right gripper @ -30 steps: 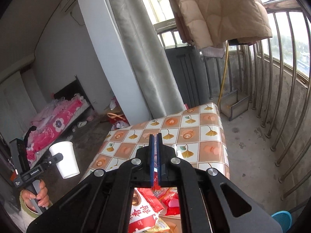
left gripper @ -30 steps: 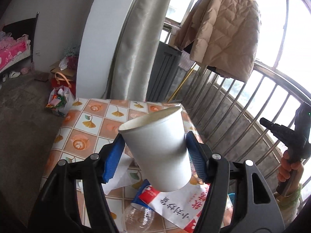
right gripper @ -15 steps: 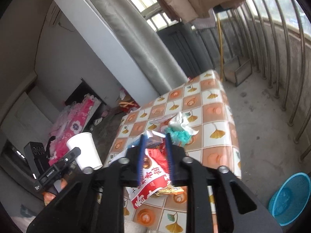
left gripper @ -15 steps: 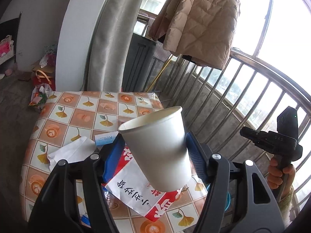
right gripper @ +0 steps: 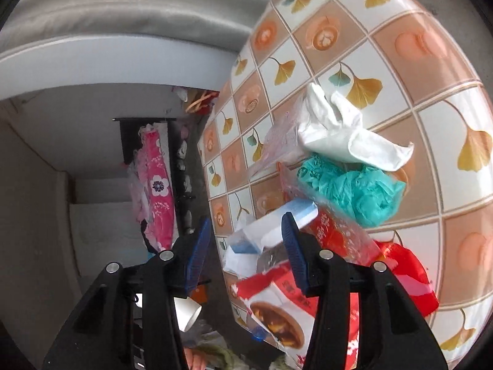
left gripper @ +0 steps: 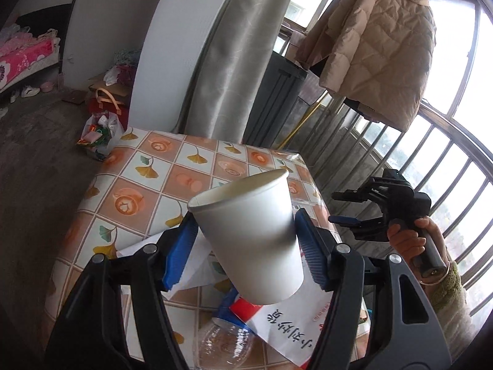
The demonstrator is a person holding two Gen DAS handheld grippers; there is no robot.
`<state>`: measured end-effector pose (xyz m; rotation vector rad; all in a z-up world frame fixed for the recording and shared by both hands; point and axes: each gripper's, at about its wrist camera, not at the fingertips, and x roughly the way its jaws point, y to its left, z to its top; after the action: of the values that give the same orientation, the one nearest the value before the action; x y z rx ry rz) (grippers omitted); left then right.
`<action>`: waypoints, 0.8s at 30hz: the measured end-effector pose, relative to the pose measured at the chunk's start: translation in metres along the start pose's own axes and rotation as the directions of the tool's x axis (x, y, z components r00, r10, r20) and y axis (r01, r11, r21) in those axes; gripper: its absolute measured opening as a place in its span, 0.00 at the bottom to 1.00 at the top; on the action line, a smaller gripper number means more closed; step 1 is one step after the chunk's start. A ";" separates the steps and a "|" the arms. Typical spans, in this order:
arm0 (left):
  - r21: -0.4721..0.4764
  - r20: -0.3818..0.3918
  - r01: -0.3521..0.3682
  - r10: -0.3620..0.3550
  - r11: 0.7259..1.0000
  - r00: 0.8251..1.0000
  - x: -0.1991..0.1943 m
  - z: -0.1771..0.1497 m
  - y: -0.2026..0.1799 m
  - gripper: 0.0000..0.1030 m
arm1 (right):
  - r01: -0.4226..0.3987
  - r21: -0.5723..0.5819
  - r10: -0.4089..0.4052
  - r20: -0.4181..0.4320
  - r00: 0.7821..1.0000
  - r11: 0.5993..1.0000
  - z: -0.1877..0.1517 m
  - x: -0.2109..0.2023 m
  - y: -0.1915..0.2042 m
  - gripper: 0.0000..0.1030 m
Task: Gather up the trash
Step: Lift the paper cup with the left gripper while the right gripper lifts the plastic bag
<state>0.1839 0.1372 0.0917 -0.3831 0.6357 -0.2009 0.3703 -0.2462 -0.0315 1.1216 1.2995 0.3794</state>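
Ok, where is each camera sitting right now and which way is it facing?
Left wrist: on the left tool, facing forward and down across the tiled table toward the balcony railing; its blue pads clamp the paper cup; the right tool and hand show.
Right wrist: on the right tool, rolled sideways, over the table's trash; its jaws are opening, pressing on nothing.
Shared: table, red-and-white packet, cup.

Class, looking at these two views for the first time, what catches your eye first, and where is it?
A white paper cup fills the left view, clamped tilted in the left tongs. In the right view, crumpled white tissue and a teal plastic bag top a litter heap on the tiled tablecloth.
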 end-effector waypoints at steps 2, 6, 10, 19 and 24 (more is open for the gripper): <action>-0.013 -0.003 -0.006 0.006 1.000 1.000 0.005 0.001 0.011 0.59 | 0.016 0.033 -0.016 -0.012 1.000 0.999 0.013 0.018 -0.003 0.46; -0.034 -0.017 -0.004 0.003 0.999 1.000 0.015 0.000 0.025 0.59 | 0.025 0.070 -0.026 0.003 1.000 0.997 0.026 0.042 -0.009 0.22; -0.049 -0.022 0.000 -0.001 0.999 1.000 0.019 -0.002 0.033 0.59 | -0.009 0.059 0.005 0.058 0.998 0.998 0.025 0.042 -0.010 0.04; -0.024 0.026 0.027 -0.026 0.999 0.999 -0.002 0.000 0.020 0.59 | -0.173 -0.057 0.180 0.173 0.968 0.983 0.006 -0.007 0.014 0.01; -0.011 0.036 0.038 -0.038 0.999 0.999 -0.010 0.001 0.008 0.59 | -0.174 -0.054 0.179 0.126 0.976 0.983 -0.002 -0.020 0.013 0.02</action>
<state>0.1768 0.1477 0.0947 -0.4096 0.5949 -0.2264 0.3668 -0.2547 -0.0089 1.2099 1.0765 0.4554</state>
